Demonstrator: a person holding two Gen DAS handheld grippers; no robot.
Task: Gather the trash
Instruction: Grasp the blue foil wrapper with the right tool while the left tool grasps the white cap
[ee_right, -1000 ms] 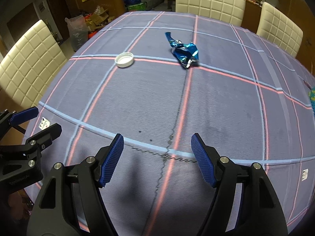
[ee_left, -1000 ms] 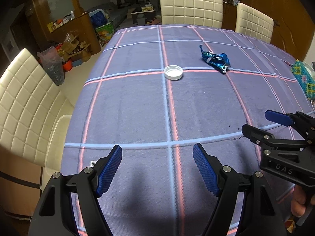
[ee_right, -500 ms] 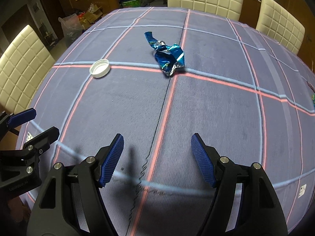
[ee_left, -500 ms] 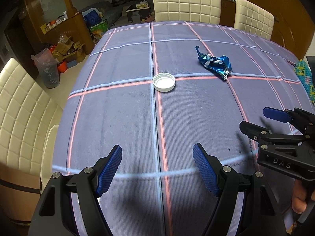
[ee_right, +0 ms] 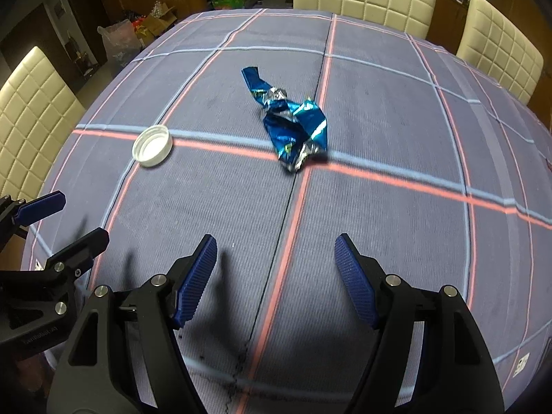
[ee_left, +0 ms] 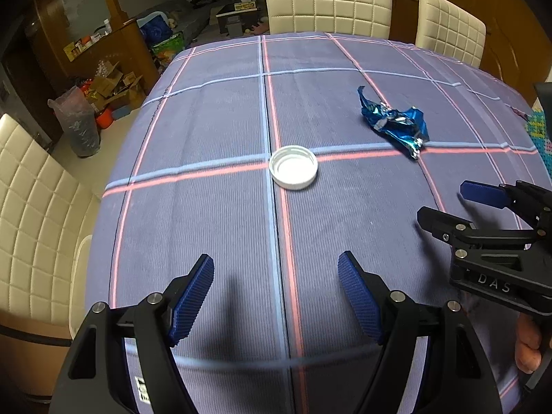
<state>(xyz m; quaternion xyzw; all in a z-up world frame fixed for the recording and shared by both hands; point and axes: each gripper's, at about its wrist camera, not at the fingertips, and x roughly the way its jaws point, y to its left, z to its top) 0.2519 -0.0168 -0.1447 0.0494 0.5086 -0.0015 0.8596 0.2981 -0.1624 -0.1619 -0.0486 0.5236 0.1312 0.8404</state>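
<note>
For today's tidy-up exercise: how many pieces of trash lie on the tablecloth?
2. A white cap sits ahead of the left claw; a crumpled blue wrapper lies ahead of the right claw.

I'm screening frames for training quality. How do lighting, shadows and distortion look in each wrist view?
Left wrist view: dim room, fisheye bows the tablecloth grid; left tongs throw soft shadows; white cap sharp, nearest stripe smeared. Right wrist view: same bulge; foil wrapper glints; right tongs shadowed; corners vignetted.
</note>
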